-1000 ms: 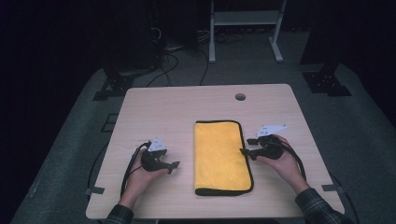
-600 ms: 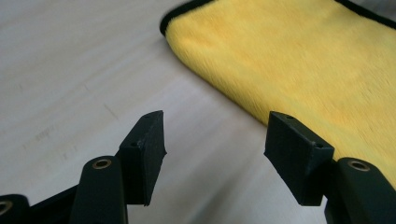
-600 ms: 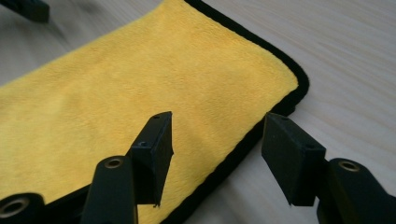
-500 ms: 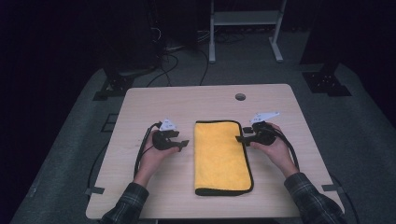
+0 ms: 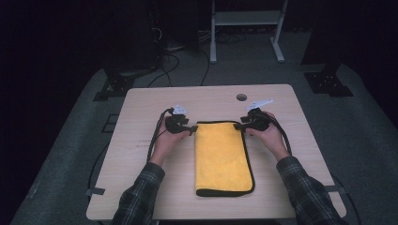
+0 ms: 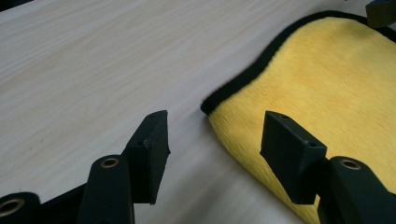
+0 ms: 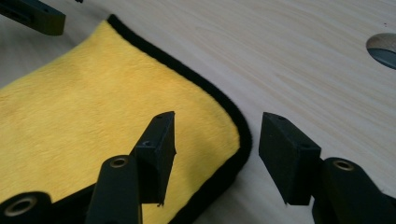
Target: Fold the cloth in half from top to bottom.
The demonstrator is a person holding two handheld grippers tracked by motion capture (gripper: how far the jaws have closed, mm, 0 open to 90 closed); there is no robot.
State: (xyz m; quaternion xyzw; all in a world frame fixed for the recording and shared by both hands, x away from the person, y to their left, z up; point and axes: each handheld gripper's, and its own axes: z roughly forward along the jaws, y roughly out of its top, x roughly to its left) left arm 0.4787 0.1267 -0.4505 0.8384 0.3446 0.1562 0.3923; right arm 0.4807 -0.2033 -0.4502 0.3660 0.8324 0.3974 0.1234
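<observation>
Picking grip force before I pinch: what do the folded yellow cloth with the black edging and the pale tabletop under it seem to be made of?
The folded yellow cloth looks like soft plush microfibre: matte, with a short fuzzy nap, and its black edging looks like stitched fabric binding. The pale tabletop looks like light wood or wood-look laminate: smooth, faint sheen, straight fine grain lines; which of the two is unclear.

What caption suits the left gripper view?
Open left gripper straddling the near corner of the folded yellow microfibre cloth on the pale wooden table.

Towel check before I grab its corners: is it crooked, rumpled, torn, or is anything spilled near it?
Nothing stands out. The towel lies flat and folded, roughly square to the table, its black edging whole. The left gripper and right gripper straddle its far corners with jaws open.
</observation>
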